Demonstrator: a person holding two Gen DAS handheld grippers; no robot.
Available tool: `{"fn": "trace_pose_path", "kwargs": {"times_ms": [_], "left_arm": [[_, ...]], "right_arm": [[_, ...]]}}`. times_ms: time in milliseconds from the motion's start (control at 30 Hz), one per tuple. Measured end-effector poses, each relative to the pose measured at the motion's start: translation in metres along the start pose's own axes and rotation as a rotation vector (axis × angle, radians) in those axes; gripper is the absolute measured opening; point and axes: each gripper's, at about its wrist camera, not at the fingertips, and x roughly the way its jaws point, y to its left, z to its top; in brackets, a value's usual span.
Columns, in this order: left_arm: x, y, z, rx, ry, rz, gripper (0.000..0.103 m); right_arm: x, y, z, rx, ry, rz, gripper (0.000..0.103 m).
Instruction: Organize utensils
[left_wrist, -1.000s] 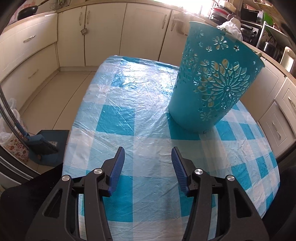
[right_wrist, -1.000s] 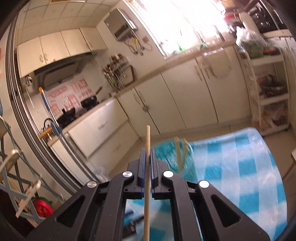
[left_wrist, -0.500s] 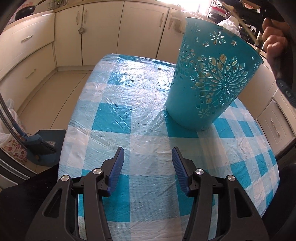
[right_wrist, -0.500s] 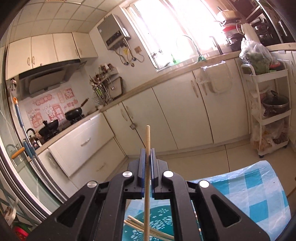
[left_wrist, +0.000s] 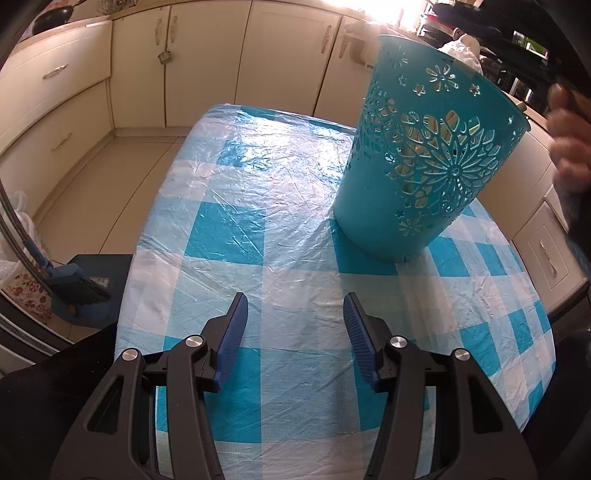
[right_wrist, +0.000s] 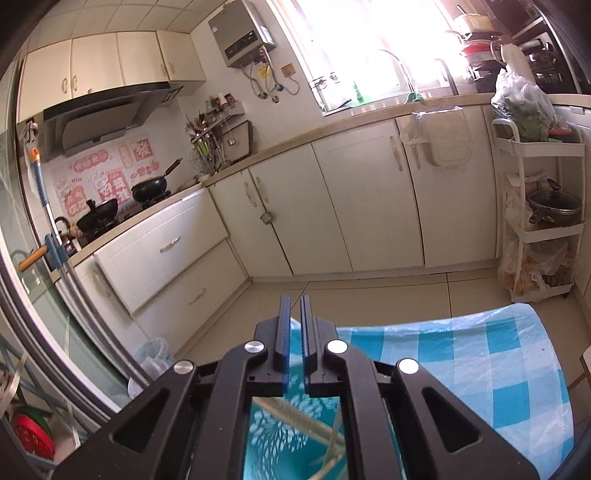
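Flanking the teal basket (left_wrist: 424, 162), left tongs (left_wrist: 293, 314) wide, right tongs (right_wrist: 294, 325) narrowly parted, empty.

Checked tablecloth (left_wrist: 236, 236), cream cabinets (right_wrist: 369, 199), woks (right_wrist: 151, 190)

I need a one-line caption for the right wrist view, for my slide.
Right claw, slightly parted and empty, above the teal basket holding wooden chopsticks.

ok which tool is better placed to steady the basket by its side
Left. The left tool is wide open, low over the table, facing the basket wall. The right tool sits above the basket, jaws barely apart.
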Motion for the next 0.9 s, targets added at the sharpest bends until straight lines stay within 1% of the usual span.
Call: {"fn": "trace_pose_path", "kwargs": {"times_ms": [33, 100, 133, 200, 233, 267, 300, 367, 433, 500, 600, 667, 733, 867, 900], "left_arm": [[-0.001, 0.000, 0.000, -0.001, -0.002, 0.003, 0.051], [-0.003, 0.000, 0.001, -0.004, -0.007, 0.009, 0.053], [-0.006, 0.000, 0.002, -0.007, -0.007, 0.016, 0.055], [-0.012, -0.002, 0.003, -0.010, -0.013, 0.031, 0.059], [-0.016, -0.004, 0.004, -0.008, -0.020, 0.041, 0.062], [-0.024, -0.007, 0.006, -0.005, -0.032, 0.058, 0.068], [-0.029, -0.009, 0.006, -0.003, -0.039, 0.071, 0.070], [-0.041, -0.015, 0.006, 0.001, -0.052, 0.095, 0.079], [-0.055, -0.023, 0.005, 0.008, -0.064, 0.103, 0.083], [-0.067, -0.029, 0.006, 0.012, -0.070, 0.114, 0.086], [-0.090, -0.039, 0.007, 0.017, -0.092, 0.121, 0.091], [-0.108, -0.043, 0.008, 0.019, -0.113, 0.120, 0.095], [-0.127, -0.050, 0.008, 0.027, -0.133, 0.116, 0.095], [-0.162, -0.064, 0.009, 0.059, -0.157, 0.167, 0.095], [-0.172, -0.067, 0.008, 0.071, -0.159, 0.169, 0.095]], "right_arm": [[-0.009, 0.000, -0.004, -0.004, -0.001, -0.001, 0.008], [-0.030, 0.002, -0.014, -0.014, -0.009, -0.005, 0.019], [-0.039, 0.003, -0.017, -0.020, -0.013, -0.008, 0.023], [-0.062, 0.004, -0.027, -0.030, -0.021, -0.023, 0.041], [-0.069, 0.005, -0.030, -0.030, -0.017, -0.034, 0.045], [-0.076, 0.005, -0.035, -0.029, -0.010, -0.046, 0.057], [-0.082, 0.005, -0.040, -0.027, -0.003, -0.058, 0.064], [-0.095, 0.005, -0.051, -0.017, 0.021, -0.079, 0.068], [-0.106, 0.004, -0.064, 0.011, 0.052, -0.109, 0.077], [-0.112, 0.004, -0.074, 0.036, 0.083, -0.149, 0.088], [-0.122, 0.003, -0.086, 0.068, 0.125, -0.184, 0.092], [-0.126, 0.006, -0.090, 0.072, 0.152, -0.215, 0.094], [-0.132, 0.010, -0.090, 0.068, 0.169, -0.236, 0.094], [-0.153, 0.022, -0.085, 0.052, 0.150, -0.254, 0.096], [-0.161, 0.028, -0.081, 0.050, 0.142, -0.258, 0.096]]}}
